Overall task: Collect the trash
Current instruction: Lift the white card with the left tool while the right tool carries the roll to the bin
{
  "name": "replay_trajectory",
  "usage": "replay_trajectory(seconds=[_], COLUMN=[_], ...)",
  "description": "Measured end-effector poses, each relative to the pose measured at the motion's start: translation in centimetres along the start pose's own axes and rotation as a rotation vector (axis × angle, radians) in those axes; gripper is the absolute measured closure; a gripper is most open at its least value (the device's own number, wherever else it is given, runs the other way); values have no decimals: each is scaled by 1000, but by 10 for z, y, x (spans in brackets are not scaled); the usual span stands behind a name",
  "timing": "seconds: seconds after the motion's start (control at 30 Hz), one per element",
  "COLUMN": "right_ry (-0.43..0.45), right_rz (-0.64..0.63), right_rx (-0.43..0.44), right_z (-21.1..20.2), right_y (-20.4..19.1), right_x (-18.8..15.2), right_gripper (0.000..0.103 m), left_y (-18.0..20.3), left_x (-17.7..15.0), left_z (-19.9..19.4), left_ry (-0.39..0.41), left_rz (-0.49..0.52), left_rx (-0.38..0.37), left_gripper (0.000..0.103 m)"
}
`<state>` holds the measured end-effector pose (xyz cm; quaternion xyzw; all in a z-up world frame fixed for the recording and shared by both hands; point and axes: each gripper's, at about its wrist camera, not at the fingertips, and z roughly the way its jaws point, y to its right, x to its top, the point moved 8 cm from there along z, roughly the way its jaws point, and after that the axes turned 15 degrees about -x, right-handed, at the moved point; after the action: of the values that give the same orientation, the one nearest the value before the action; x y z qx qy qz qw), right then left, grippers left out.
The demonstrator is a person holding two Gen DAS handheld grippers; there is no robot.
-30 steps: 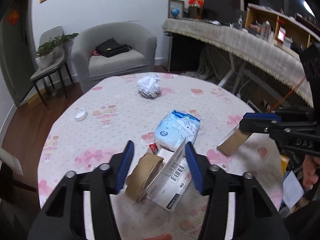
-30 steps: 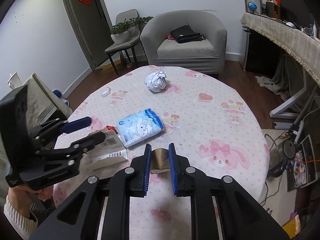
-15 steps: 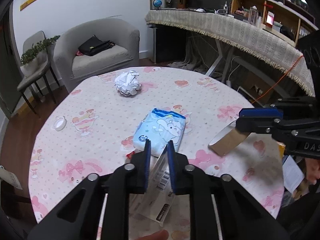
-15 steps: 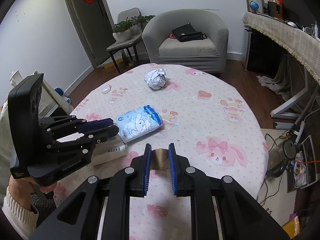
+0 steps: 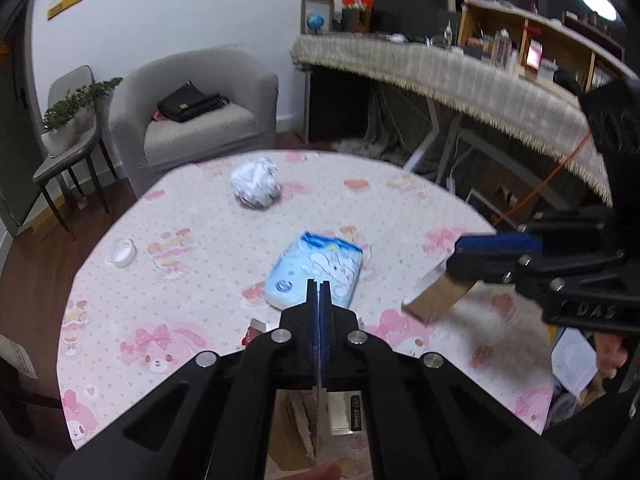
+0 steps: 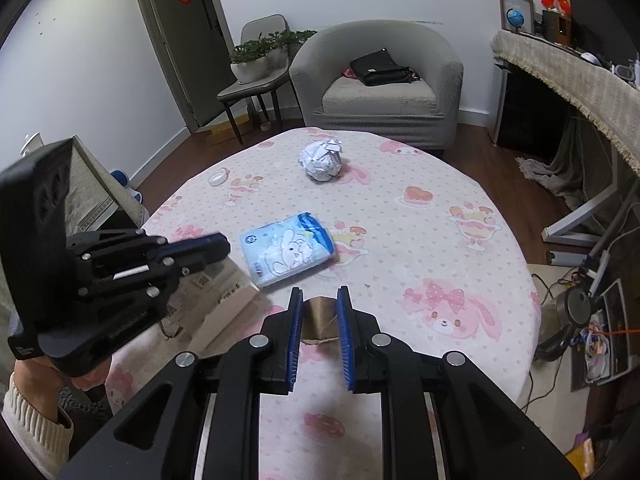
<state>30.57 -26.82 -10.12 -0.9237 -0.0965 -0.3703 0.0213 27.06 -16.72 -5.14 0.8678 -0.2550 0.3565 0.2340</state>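
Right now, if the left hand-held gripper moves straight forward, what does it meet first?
Probably the blue tissue pack, directly past the left hand-held gripper, which is shut on white packaging; depth is uncertain.

Round table (image 6: 460, 240) with pink cartoon cloth bears crumpled paper ball (image 6: 321, 159), blue tissue pack (image 6: 286, 248), white cap (image 6: 218, 178).

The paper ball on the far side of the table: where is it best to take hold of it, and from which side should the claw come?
Grip the paper ball across its middle, coming from above and from the near side. It is round, crumpled and free on the table, with nothing touching it, so any two opposite sides would probably do. A wide opening seems wise.
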Motion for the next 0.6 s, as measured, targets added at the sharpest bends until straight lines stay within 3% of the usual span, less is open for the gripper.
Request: replay_trajectory(seconds=[0.6], right_ry=[22], right_rz=[-43], right_rx=[14], right_z=[1], right_y=[-42], right_x=[14], right_gripper=[86], left_y=[-21], left_x=[23], left_z=[-72], left_ry=[300], left_rz=[-49], left_rx=[33], left_gripper=[101])
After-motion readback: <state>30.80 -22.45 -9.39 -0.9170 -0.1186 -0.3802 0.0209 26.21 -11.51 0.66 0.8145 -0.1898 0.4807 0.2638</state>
